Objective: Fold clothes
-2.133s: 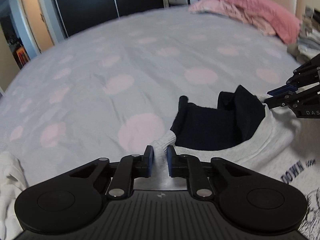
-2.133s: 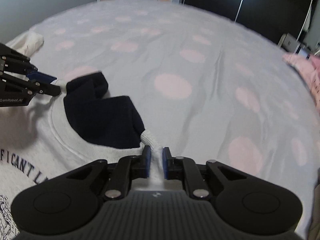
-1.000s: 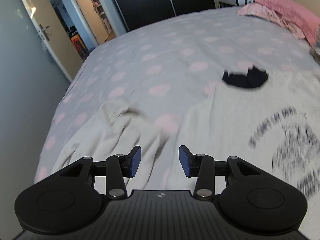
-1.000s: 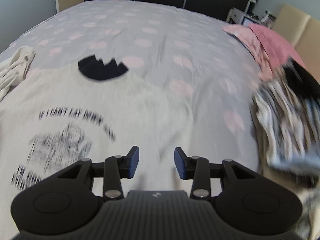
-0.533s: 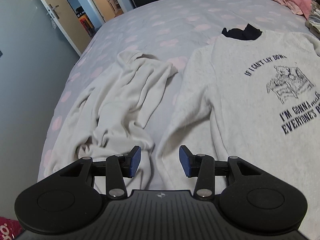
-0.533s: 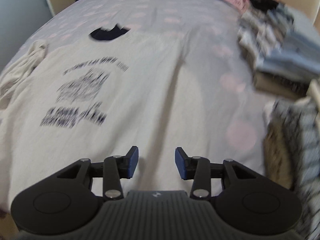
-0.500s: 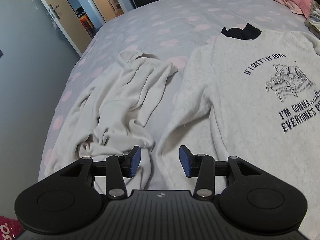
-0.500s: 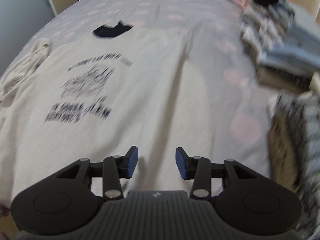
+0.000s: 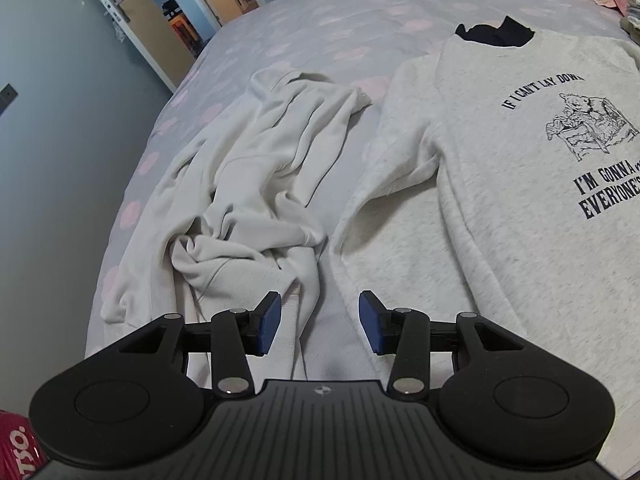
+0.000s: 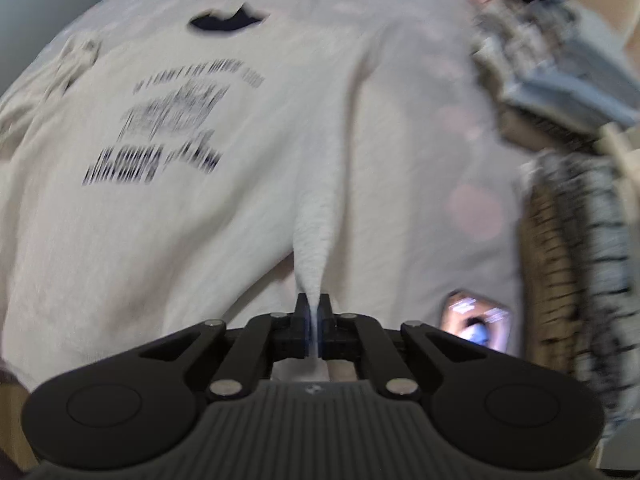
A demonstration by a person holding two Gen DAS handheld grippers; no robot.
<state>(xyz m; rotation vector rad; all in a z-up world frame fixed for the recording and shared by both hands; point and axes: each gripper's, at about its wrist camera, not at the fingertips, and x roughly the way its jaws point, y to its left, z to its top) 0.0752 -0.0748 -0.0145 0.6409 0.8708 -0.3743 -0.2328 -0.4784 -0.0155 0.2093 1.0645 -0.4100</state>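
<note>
- While angled steeply down at the frame's bottom centre, the right gripper [image 10: 313, 312] is clenched on a pinched ridge of the grey printed sweatshirt [image 10: 224, 216], spread across the bed [image 9: 320, 28].
- Left gripper [image 9: 319, 328], jaws apart and empty, hovers over the sweatshirt's sleeve edge beside a crumpled cream garment [image 9: 256, 184].

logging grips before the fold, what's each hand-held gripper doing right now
Left hand-held gripper: open, holding nothing.
Right hand-held gripper: shut on a pinched fold of the grey printed sweatshirt.
</note>
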